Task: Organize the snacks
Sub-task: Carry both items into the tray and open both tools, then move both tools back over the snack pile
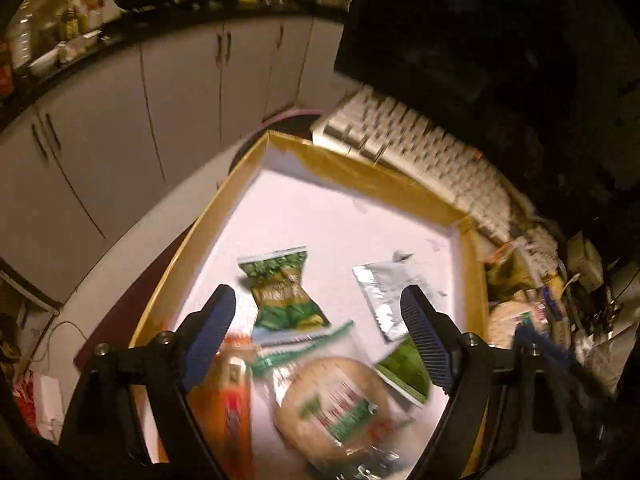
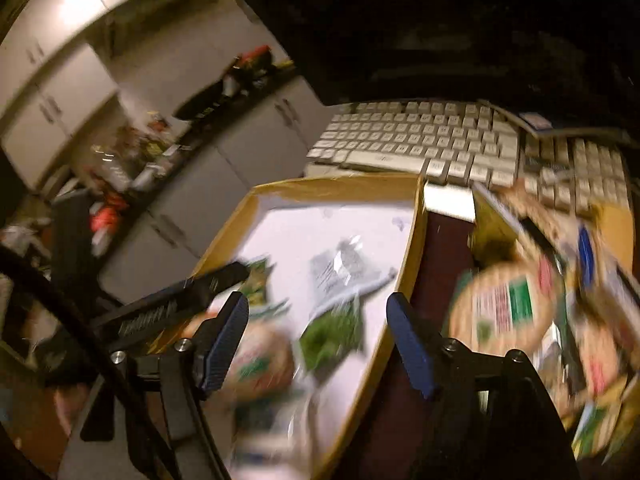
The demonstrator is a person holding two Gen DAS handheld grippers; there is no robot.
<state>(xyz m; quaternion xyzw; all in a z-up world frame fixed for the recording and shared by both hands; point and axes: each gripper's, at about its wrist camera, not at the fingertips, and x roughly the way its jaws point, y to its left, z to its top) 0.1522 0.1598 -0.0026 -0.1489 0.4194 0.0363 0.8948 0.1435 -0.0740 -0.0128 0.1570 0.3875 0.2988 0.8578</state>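
Note:
A shallow cardboard box (image 1: 400, 178) with a white floor holds snacks: a green packet (image 1: 280, 292), a silver pouch (image 1: 386, 298), an orange packet (image 1: 234, 400), a round flatbread pack (image 1: 340, 404) and a green-labelled packet (image 1: 404, 370). My left gripper (image 1: 318, 328) is open and empty above the box's near end. My right gripper (image 2: 316, 332) is open and empty over the box's right wall (image 2: 412, 256). A second box at the right holds a pile of snacks, with a round flatbread pack (image 2: 504, 310) on top. The right wrist view is blurred.
A white keyboard (image 2: 424, 144) lies just behind both boxes under a dark monitor (image 1: 460, 28). Grey kitchen cabinets (image 1: 160, 92) and a cluttered counter stand to the left. The left gripper's body (image 2: 176, 304) shows at the left of the right wrist view.

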